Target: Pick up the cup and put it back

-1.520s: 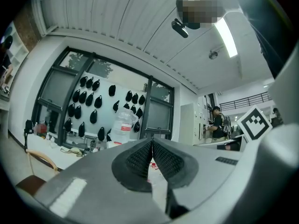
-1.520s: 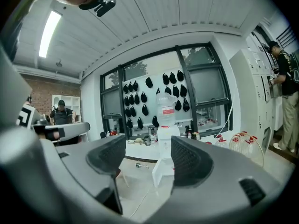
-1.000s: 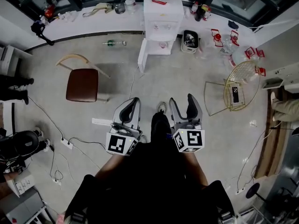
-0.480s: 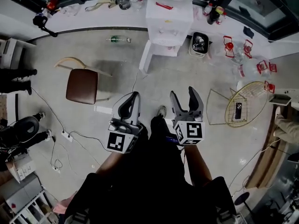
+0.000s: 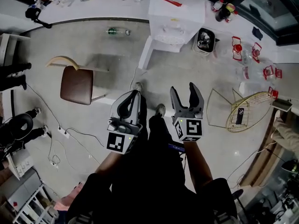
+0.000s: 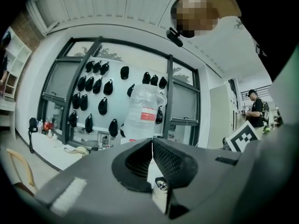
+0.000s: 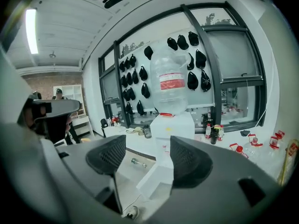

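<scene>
Cup: not found in any view. If it is here, I judge it sits among the small items on the white desk [image 5: 93,12] under the window, too small to tell. Neither tool holds it.

Left tool [image 5: 134,95]: jaws pressed together to a thin slit, nothing between them. Right tool [image 5: 184,89]: jaws wide apart, with only floor and the distant water dispenser [image 5: 175,17] in the gap. Both are carried in front of the person, well apart from the desk.

Risks from here:
- Left tool would reach a cup with its jaws together and push it over instead of straddling it. It needs opening before any approach.
- Right tool's wide jaws could clip a neighbour if the cup stands in clutter. The dark bottles [image 5: 223,10] beside the dispenser stand close together and look easy to topple.
- Target is unconfirmed. A grab at the wrong container is likely until the cup shows clearly in a gripper view.
- Underfoot there are cables [image 5: 70,133] to the left, a green bottle [image 5: 112,31] lying on the floor ahead, and a chair [image 5: 77,84] and a wire basket [image 5: 243,111] on either side. A trip or kick on the walk in is possible.
</scene>
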`<action>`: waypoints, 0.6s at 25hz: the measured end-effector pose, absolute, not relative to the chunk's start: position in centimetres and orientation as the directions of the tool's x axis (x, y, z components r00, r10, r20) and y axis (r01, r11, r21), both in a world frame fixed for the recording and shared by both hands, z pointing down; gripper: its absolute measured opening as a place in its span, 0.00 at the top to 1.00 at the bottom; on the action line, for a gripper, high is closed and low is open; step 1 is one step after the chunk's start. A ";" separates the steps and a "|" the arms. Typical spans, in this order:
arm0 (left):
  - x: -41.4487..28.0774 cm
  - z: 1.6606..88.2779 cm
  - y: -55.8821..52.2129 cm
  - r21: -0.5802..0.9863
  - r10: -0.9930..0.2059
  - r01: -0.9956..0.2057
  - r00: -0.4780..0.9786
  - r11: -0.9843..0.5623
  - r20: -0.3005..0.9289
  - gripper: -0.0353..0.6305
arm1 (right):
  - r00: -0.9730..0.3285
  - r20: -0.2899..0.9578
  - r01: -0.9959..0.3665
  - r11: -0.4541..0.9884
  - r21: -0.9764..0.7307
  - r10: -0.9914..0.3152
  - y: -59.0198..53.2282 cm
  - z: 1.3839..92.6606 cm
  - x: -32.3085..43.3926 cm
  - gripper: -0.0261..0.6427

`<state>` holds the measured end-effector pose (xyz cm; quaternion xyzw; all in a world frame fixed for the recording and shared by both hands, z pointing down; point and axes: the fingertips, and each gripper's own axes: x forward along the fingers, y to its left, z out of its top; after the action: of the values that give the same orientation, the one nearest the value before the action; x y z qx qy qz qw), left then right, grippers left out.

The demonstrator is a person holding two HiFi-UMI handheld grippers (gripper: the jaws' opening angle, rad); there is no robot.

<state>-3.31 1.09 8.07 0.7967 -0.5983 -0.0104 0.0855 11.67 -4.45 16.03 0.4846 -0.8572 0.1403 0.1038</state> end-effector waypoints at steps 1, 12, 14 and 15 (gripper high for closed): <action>-3.6 8.8 0.0 0.150 -0.953 -0.949 0.293 -0.278 0.083 0.94 | -0.505 0.316 -0.862 0.488 -0.136 -0.803 -5.3 16.7 11.2 0.54; -5.2 20.4 -11.5 0.162 -0.938 -0.928 0.345 -0.335 0.033 0.94 | -0.438 0.339 -0.897 0.431 -0.101 -0.833 -14.6 29.3 9.3 0.54; -5.3 23.6 -13.3 0.164 -0.937 -0.926 0.348 -0.339 0.027 0.94 | -0.428 0.340 -0.901 0.423 -0.093 -0.837 -15.9 32.6 9.4 0.54; -5.4 25.2 -14.2 0.164 -0.937 -0.926 0.347 -0.339 0.023 0.94 | -0.424 0.342 -0.903 0.419 -0.091 -0.839 -16.5 34.3 9.4 0.54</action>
<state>-5.45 -14.19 25.23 0.8175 -0.5700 -0.0376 0.0739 9.39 -16.46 34.29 0.5227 -0.8333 0.1316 0.1226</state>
